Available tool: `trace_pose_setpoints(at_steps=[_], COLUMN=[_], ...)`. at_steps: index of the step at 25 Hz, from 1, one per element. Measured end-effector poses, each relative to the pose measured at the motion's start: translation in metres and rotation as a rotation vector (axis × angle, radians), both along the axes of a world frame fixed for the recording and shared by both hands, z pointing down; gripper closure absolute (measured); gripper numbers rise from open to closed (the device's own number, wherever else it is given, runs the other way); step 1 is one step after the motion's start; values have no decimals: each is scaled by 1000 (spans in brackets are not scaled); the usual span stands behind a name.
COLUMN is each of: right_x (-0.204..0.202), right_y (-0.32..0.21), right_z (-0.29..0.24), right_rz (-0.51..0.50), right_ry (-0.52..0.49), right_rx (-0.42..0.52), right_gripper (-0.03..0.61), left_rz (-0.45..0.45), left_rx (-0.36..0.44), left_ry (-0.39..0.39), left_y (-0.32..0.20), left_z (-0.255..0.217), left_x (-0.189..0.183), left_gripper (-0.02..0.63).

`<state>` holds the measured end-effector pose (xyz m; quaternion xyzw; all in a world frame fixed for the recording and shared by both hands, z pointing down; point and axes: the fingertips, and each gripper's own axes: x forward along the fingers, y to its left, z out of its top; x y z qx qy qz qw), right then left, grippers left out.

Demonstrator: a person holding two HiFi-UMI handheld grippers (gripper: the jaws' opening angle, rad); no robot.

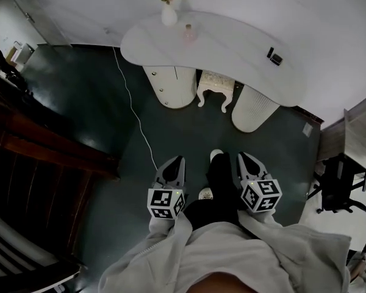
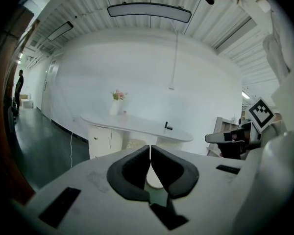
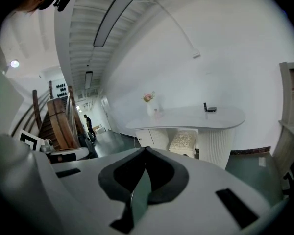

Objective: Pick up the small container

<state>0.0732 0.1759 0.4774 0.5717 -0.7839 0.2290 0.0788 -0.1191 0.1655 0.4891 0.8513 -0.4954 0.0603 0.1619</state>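
Note:
A small pink container (image 1: 190, 33) stands on a white curved desk (image 1: 232, 47) across the room, next to a white vase of pink flowers (image 1: 169, 6). Both grippers hang low in front of me, far from the desk, over dark floor. My left gripper (image 1: 179, 159) is shut with nothing in it, and so is my right gripper (image 1: 241, 155). In the left gripper view the shut jaws (image 2: 150, 148) point toward the desk (image 2: 137, 125) and the small container (image 2: 124, 115). From the right gripper (image 3: 146, 150), the container (image 3: 158, 110) shows beside the vase (image 3: 151, 106).
A black object (image 1: 275, 56) lies on the desk's right end. A cream stool (image 1: 215, 88) sits under the desk. A white cable (image 1: 137, 116) runs across the floor. A dark wooden staircase (image 1: 36, 145) is at left, a black chair (image 1: 340, 182) at right. A person (image 2: 19, 84) stands far down the hallway.

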Motion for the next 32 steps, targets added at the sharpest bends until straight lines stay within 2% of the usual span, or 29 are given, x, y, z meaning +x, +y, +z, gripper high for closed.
trace_pose_setpoints(at_steps=[6, 15, 23, 32], right_x=[-15, -16, -7, 19], right_y=[-21, -72, -141, -228], right_z=[9, 12, 7, 4], right_rz=[-50, -73, -52, -36], right_ry=[-13, -38, -41, -31], right_rx=[-10, -27, -26, -28], right_gripper=[529, 529, 529, 529], left_rz=[-41, -68, -72, -68], left_rx=[-1, -19, -16, -14], left_ry=[9, -9, -3, 5], left_y=[-18, -62, -132, -224], left_z=[3, 6, 1, -3], left_x=[-11, -15, -12, 9], left_gripper=[594, 594, 594, 594])
